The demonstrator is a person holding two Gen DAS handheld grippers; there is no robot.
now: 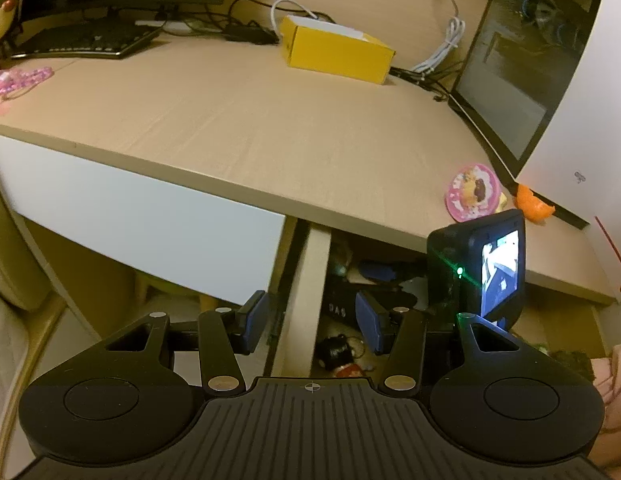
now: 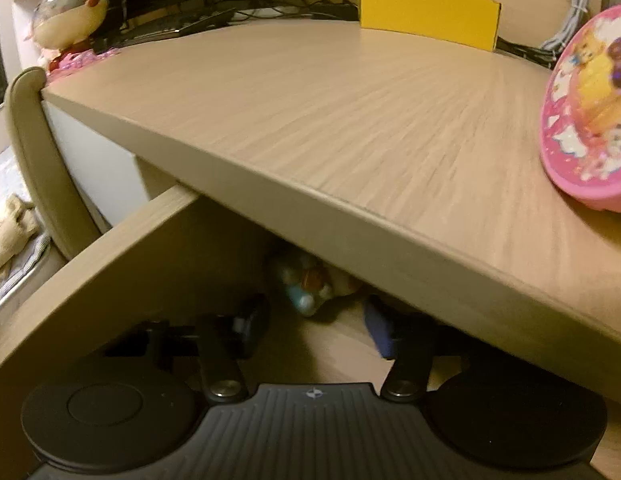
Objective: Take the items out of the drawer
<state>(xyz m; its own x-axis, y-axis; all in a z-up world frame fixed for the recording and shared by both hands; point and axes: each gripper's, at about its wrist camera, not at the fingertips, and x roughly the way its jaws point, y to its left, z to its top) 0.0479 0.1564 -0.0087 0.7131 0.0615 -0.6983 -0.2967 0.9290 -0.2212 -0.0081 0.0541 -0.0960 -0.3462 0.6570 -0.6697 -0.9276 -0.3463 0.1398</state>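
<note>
Reaching right gripper [image 2: 314, 330], fingers spread, empty, into open wooden drawer [image 2: 110, 256] under tan desk top [image 2: 350, 128]; small blue-white toy [image 2: 306, 284] just ahead. Risk: bumping desk edge above. Left gripper [image 1: 310, 320] spread wide, straddling drawer wall.

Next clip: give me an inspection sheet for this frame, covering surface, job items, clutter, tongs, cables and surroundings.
Surface: wooden desk, mostly bare in the middle.
Job's things: drawer open under the desk; small toy and other items inside, dim.
Clutter: yellow box, pink tin, orange object, doll.
Tongs: left tongs open, straddling the drawer's side wall; right tongs open, inside the drawer, holding nothing.
Cables: white cable and black leads behind the box.
Surroundings: keyboard, monitor.
</note>
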